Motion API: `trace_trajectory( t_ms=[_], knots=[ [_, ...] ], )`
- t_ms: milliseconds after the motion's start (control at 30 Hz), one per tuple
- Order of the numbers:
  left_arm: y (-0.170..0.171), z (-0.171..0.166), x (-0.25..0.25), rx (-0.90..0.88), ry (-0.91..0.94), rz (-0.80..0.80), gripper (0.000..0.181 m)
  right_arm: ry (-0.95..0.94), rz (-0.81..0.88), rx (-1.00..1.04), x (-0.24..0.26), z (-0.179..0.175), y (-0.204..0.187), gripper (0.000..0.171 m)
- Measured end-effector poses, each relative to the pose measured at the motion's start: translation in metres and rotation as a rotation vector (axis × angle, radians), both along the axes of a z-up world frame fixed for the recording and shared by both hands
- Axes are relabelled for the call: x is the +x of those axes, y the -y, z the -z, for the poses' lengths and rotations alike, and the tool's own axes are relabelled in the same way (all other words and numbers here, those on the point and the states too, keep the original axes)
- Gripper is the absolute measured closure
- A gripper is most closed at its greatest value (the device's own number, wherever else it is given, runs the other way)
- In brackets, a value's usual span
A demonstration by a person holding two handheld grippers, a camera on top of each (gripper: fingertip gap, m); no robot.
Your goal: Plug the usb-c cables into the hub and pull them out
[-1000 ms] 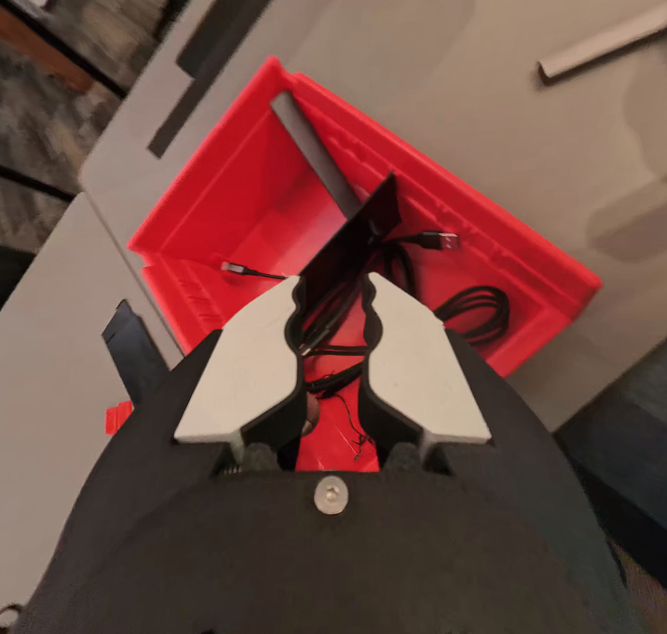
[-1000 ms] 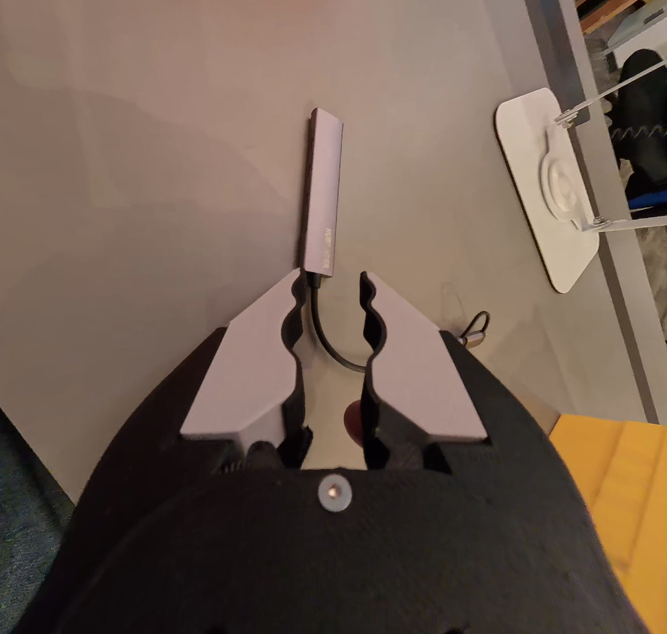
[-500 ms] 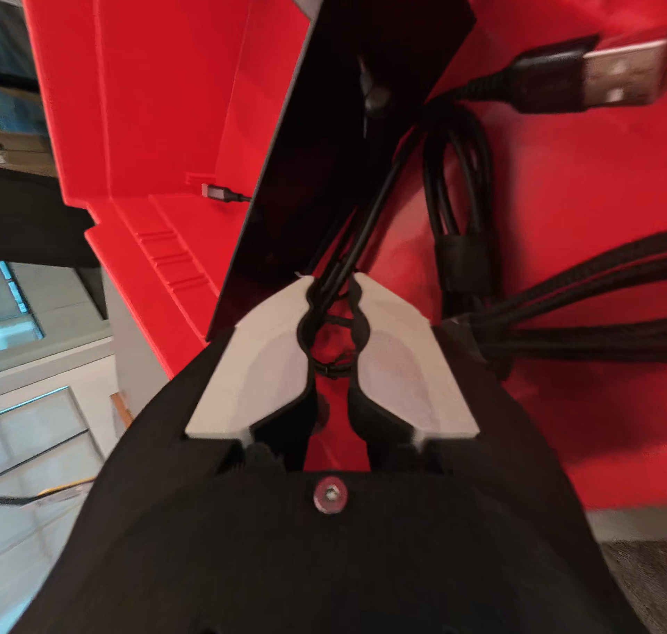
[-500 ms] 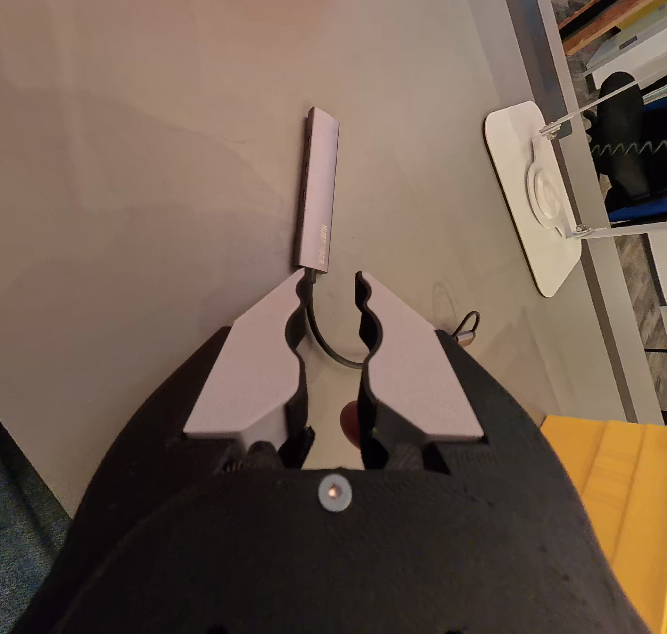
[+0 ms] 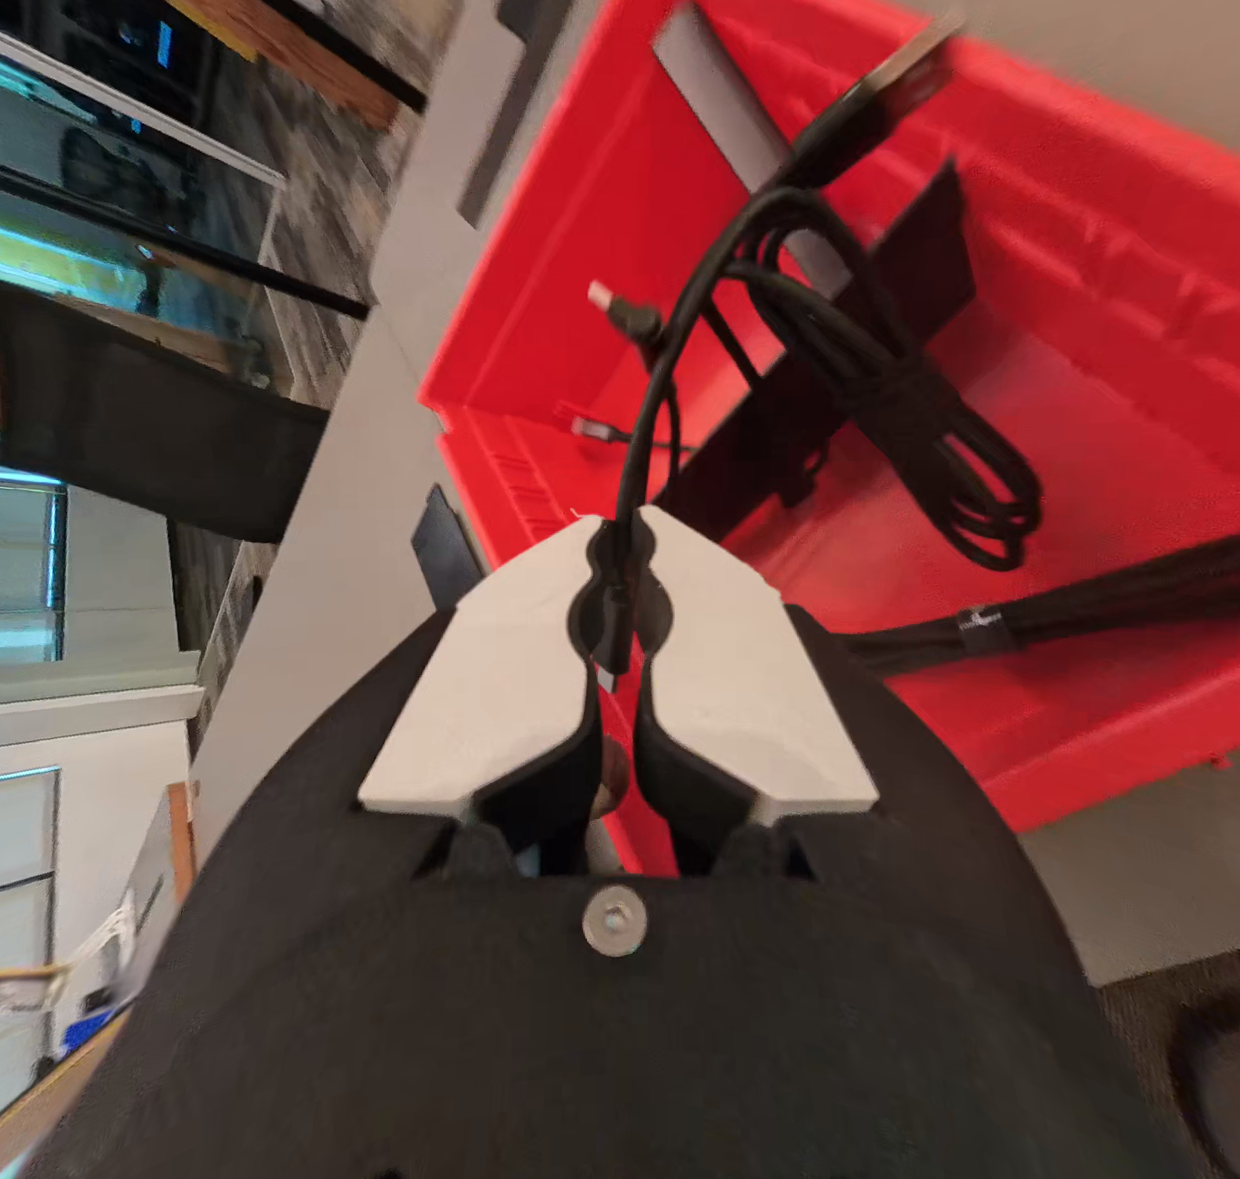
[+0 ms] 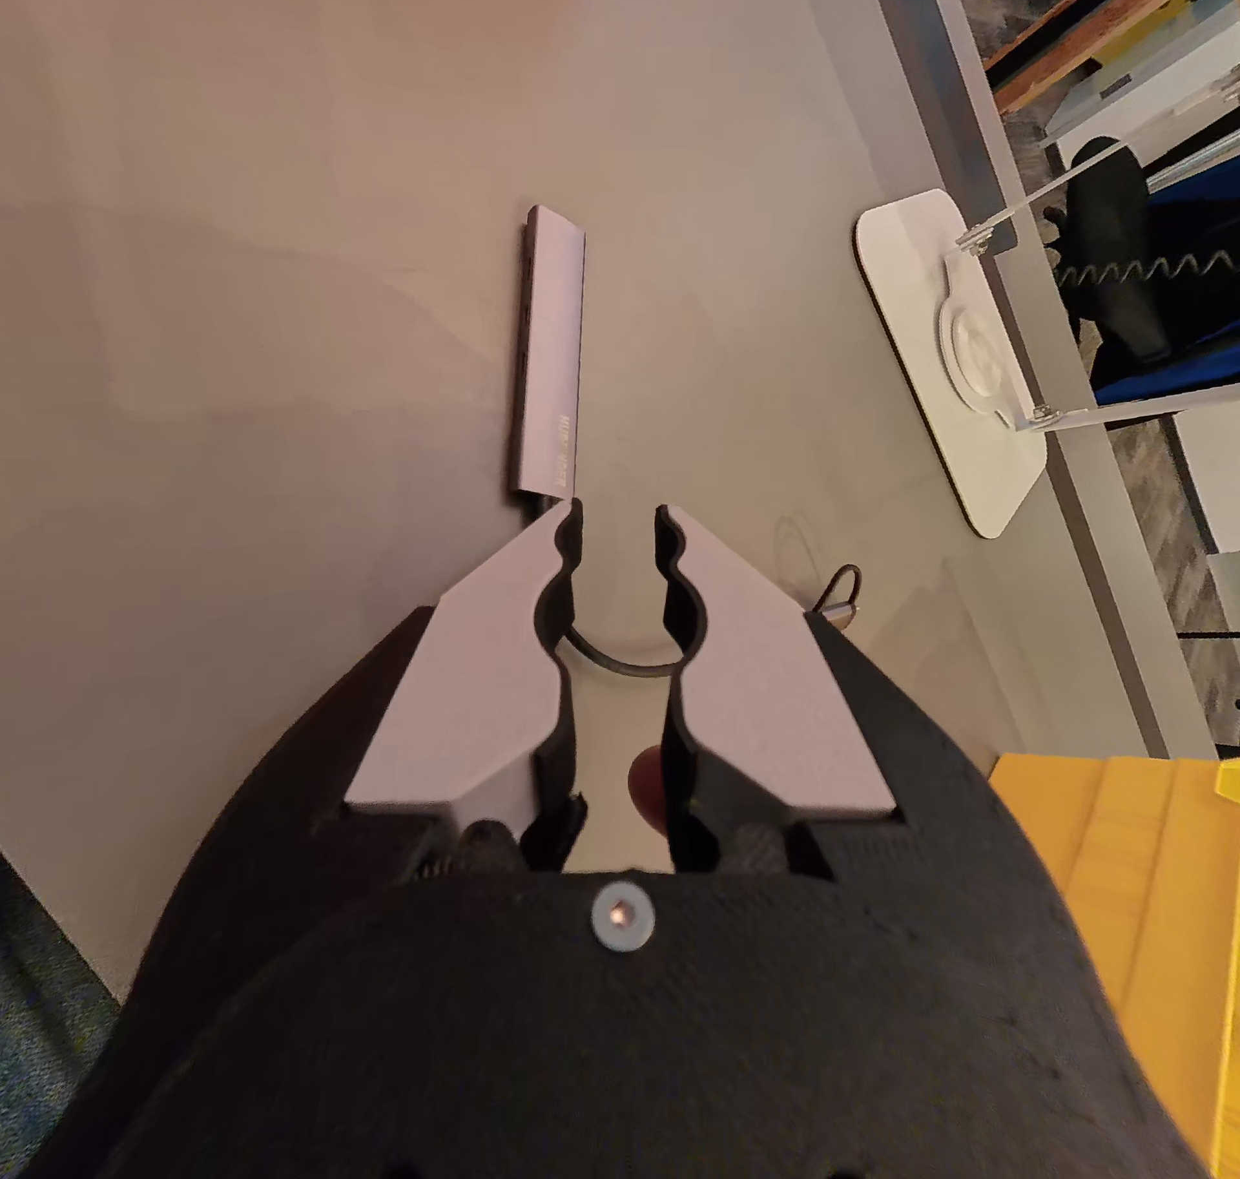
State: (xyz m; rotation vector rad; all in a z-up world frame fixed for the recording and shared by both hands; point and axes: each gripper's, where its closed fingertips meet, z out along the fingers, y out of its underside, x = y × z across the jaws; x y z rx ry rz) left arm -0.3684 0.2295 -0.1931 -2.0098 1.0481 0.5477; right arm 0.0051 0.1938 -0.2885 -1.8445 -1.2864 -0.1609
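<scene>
Your red bin point(image 5: 1107, 730) sits on the grey counter point(image 5: 1141, 878), split by a black divider point(image 5: 919, 254) that stands across its middle. Inside it lie a bundle of thick black braided cables point(image 5: 1073, 610) bound with a strap at the right wall, and a small plug on a thin lead point(image 5: 590, 427) on the floor of the left compartment. Your left gripper point(image 5: 623, 529) has its jaws pinched tight on a black cable point(image 5: 644, 422) near one plug, and the rest of that cable hangs above the bin as a coiled loop point(image 5: 966, 475), with a blurred flat metal plug point(image 5: 906, 86) at the top. In the right wrist view, the hub point(image 6: 549, 355) lies flat on the counter point(image 6: 268, 274), a slim grey bar just beyond your right gripper point(image 6: 618, 509), whose jaws stand apart and hold nothing; the hub's own short lead point(image 6: 624, 667) curves beneath them. A white stand base point(image 6: 953, 368) rests near the counter's far edge, and a yellow bin point(image 6: 1107, 912) shows at lower right. Patterned carpet point(image 5: 322, 160) lies beyond the counter.
</scene>
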Motion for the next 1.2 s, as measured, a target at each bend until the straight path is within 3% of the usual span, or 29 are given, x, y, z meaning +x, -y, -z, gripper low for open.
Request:
trace_trajectory(
  t_ms=[133,333,500,567,967,1200],
  knots=[
    [-0.002,-0.037,0.003,0.117,0.097,0.001,0.178,-0.007,0.004,0.008,0.001,-0.003,-0.001,0.152],
    [-0.001,-0.051,0.014,0.145,0.295,0.015,0.177,-0.022,0.008,0.022,0.000,-0.008,-0.001,0.152],
    [0.000,-0.090,0.022,0.203,0.738,0.028,0.177,-0.030,0.012,0.025,0.001,-0.010,-0.001,0.152],
    [0.005,-0.110,0.022,0.246,0.836,0.063,0.178,-0.035,0.014,0.025,0.001,-0.011,-0.001,0.152],
    [0.030,-0.163,0.057,0.322,0.941,0.229,0.178,-0.106,0.022,0.045,-0.002,-0.022,-0.002,0.147],
    [0.052,-0.166,0.148,0.227,1.062,0.448,0.177,-0.446,-0.022,0.041,-0.030,-0.068,0.007,0.130]
  ],
)
